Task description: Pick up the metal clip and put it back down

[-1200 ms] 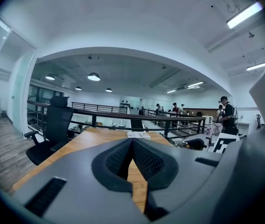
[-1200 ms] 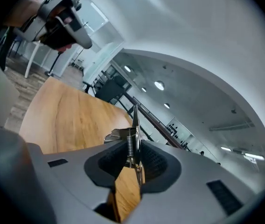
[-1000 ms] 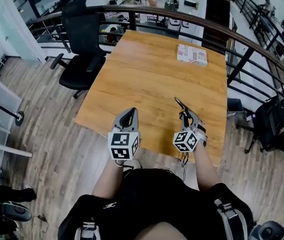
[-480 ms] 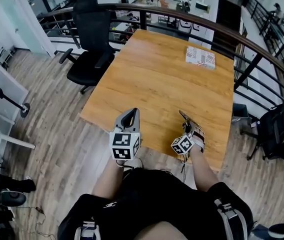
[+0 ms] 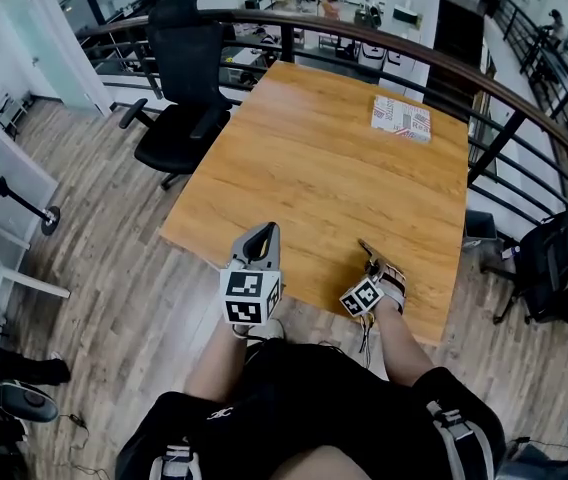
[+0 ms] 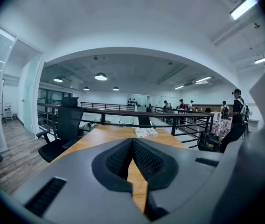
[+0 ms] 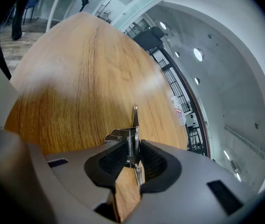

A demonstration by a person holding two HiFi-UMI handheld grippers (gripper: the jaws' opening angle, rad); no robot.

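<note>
1. Right gripper: pads pinched on the clip, right at its spring. The long blade sticks out ahead of the jaws.
2. Clip location: in the right gripper's hold, low over the table, near the front right edge. We can't tell whether the blade touches the wood or sits just above it.
3. Left gripper: pad tips pressed together with nothing between them. It hovers at the near table edge beside the right one, and we read it as idle.
4. Step, as we judge it: the pick-up is done and the put-down is left to do. The clip is not yet released.
5. The next move calls for three things:
   - Bring the clip down until it rests flat on the wood.
   - Spread the jaws enough to clear the spring.
   - Back straight off so the pads don't drag it.
6. Risk: we hold it at the spring, so it may pivot or tip when we let go. It also sits close to the table edge, so we'd set it down a little further in.
7. Writing: the packet at the far right of the table has red-and-white print, too small to read.
8. The cubes carry black-and-white squares only, no text. We see no brand on the clip or the grippers.
</note>
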